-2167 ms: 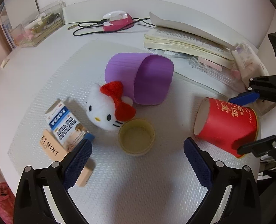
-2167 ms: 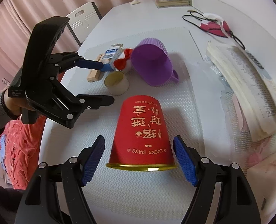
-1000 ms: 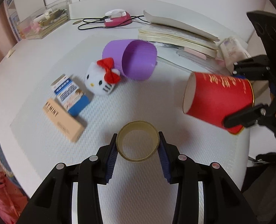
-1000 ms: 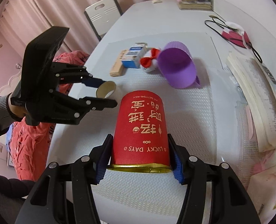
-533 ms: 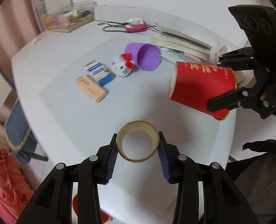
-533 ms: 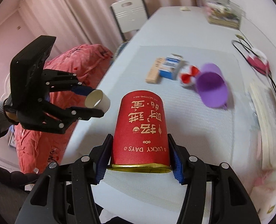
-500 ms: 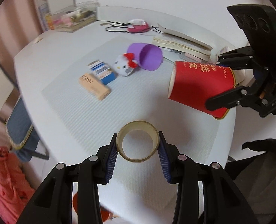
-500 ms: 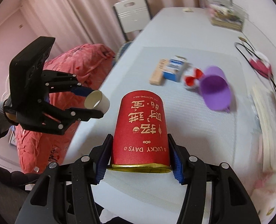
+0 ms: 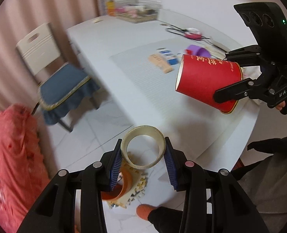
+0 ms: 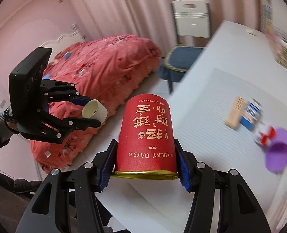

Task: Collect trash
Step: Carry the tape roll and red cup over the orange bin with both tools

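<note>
Red paper cup (image 10: 146, 136) pinched in our right gripper (image 10: 145, 160) and tape core (image 9: 143, 149) pinched in our left gripper (image 9: 143, 162), we hold both past the table (image 9: 108, 44) edge above the floor, neither binned, boxes (image 9: 163, 60) left far right.

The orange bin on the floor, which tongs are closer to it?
Left. The left tongs, holding a tape roll, hang right above the orange bin; the right tongs, holding the red cup, are above the table.
</note>
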{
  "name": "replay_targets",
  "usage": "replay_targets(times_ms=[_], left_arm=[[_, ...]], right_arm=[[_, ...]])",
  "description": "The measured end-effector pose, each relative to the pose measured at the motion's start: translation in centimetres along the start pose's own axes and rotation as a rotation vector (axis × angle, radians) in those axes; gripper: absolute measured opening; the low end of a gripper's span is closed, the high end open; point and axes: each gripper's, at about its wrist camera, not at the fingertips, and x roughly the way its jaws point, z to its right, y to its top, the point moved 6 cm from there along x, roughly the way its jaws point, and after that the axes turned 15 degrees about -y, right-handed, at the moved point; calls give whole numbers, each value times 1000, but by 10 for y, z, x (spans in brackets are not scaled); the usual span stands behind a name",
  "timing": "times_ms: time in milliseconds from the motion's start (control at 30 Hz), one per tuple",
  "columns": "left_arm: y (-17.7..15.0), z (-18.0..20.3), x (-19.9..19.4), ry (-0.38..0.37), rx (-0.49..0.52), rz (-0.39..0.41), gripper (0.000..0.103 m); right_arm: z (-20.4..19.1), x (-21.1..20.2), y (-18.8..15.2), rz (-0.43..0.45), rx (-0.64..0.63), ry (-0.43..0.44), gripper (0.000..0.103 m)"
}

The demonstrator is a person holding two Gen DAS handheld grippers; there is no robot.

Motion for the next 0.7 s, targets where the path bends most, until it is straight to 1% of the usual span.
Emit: replay_targets(times_ms=[167,333,467,567,700], left_arm=[[-32,-30,-21,43,-102,15,43],[-60,-59,-34,68,-182,15,43],[-79,-85,-37,69,-234,13,43],[-88,-104,-34,64,-255,7,43],[-102,-130,-25,47,-276,-1,43]], right_arm=[[-52,26,26,-20,-87,67,56],[-103,57,46,-49,-154,123,57],[-134,82,59,-71,-180,154,57],[-155,110,66,-100,-189,168,56],[-169,146,71,-136,-180,167,57]])
